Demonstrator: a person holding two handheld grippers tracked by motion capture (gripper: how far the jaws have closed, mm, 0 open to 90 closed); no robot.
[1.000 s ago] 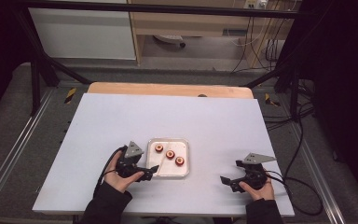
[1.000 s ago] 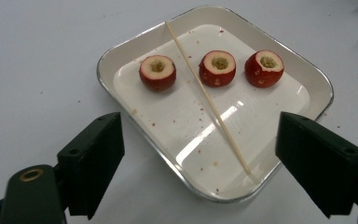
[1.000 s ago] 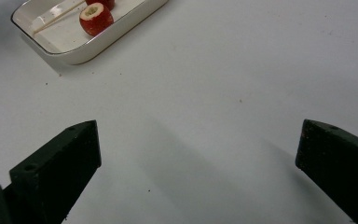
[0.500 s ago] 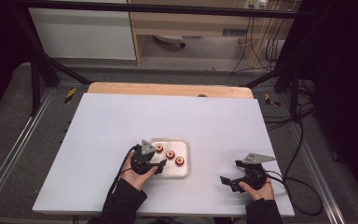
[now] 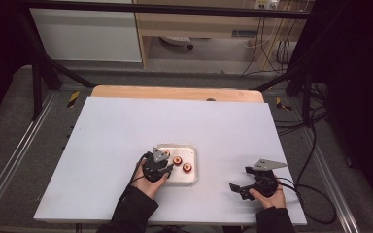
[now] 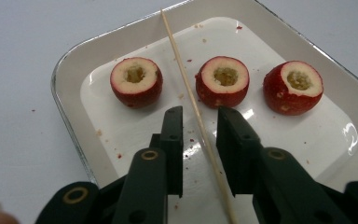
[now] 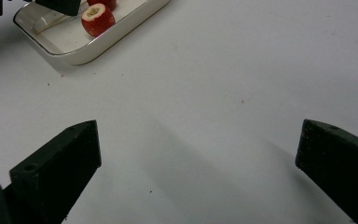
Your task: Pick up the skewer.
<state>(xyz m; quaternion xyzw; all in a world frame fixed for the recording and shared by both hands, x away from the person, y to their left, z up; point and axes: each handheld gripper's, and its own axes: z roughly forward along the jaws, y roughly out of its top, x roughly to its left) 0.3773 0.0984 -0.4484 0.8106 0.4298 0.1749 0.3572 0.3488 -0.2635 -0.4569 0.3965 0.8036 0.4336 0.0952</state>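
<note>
Left tongs (image 6: 199, 119) just been closing round skewer (image 6: 186, 84) in tray (image 6: 70, 74), not yet pinching; skewer's near end cut off. Right tongs (image 7: 198, 154) wide open, empty.

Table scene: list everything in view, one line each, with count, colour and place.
tray: one, white with a metal rim, on the table near the left gripper.
cored fruits: three, red skin with pale flesh, in a row in the tray.
skewer: one, pale wood, lying across the tray, running between the left jaws.
table: one, white top over a wooden edge.
left gripper: one, black, over the tray; jaws have just been closing around the skewer, not yet pressing it.
right gripper: one, black, jaws wide open over bare table.
</note>
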